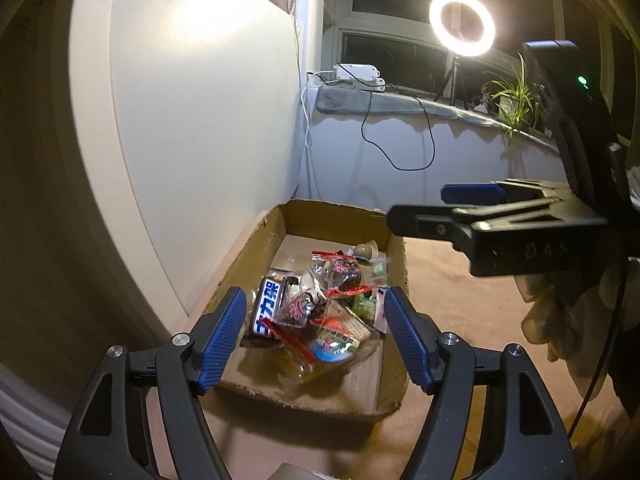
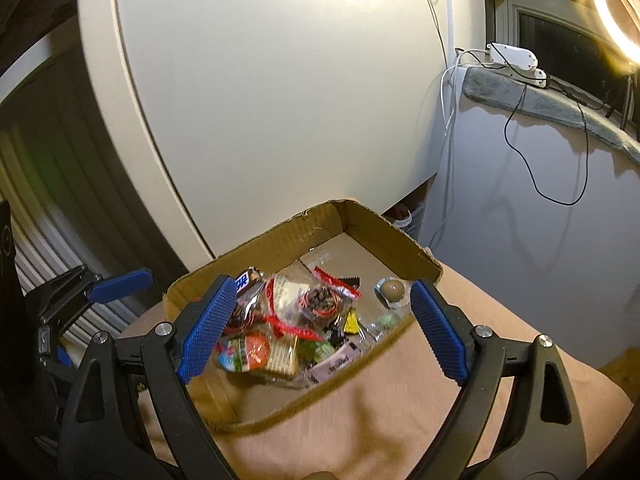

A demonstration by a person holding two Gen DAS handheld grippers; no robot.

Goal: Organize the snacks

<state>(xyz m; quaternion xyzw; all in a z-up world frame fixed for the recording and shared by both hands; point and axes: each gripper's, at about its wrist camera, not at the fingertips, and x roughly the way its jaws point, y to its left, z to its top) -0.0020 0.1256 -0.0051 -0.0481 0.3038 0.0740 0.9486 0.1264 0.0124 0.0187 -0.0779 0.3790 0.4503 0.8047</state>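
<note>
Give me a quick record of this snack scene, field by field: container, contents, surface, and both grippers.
container: shallow brown cardboard box, open top
contents: pile of wrapped snacks, including a dark chocolate bar with white lettering; round brown candy in a clear cup lying apart
surface: tan cloth
left gripper: open, empty
right gripper: open, empty

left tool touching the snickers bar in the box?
Apart. In the left wrist view the left tool stands open above the cardboard box, nothing between its pads; the Snickers bar lies below among the other snacks.
</note>
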